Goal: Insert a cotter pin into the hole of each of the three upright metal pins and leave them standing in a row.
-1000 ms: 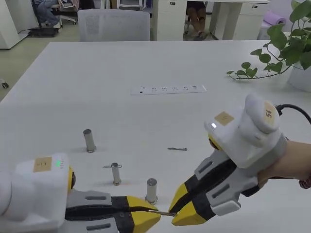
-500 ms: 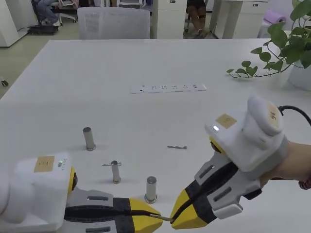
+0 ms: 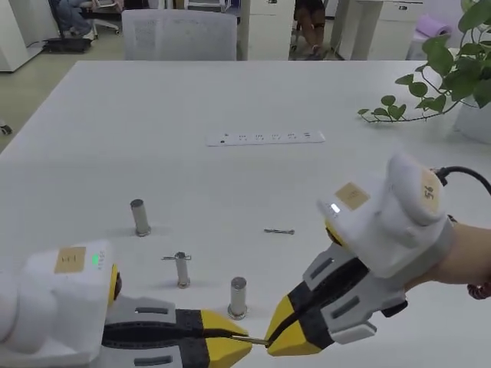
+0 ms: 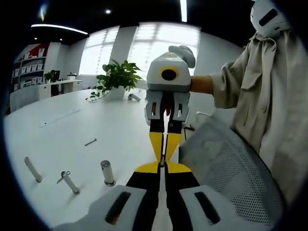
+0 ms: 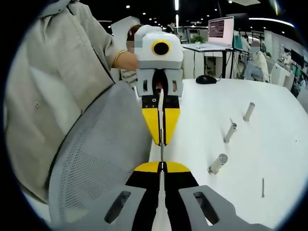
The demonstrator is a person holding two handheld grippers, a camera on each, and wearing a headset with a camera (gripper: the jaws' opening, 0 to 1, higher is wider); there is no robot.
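While left claw, right claw stay clamped on one cotter pin, front pin stands unmoved.

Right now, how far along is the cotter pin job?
Done: the middle pin carries a fitted cotter pin. In hand: left gripper and right gripper both pinch a second cotter pin. Left: the near pin and far pin look empty; a loose cotter pin lies on the table.

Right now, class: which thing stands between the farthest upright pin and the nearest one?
The middle pin, with a cotter pin already through its top, stands between the far pin and the near pin, as the head view shows.
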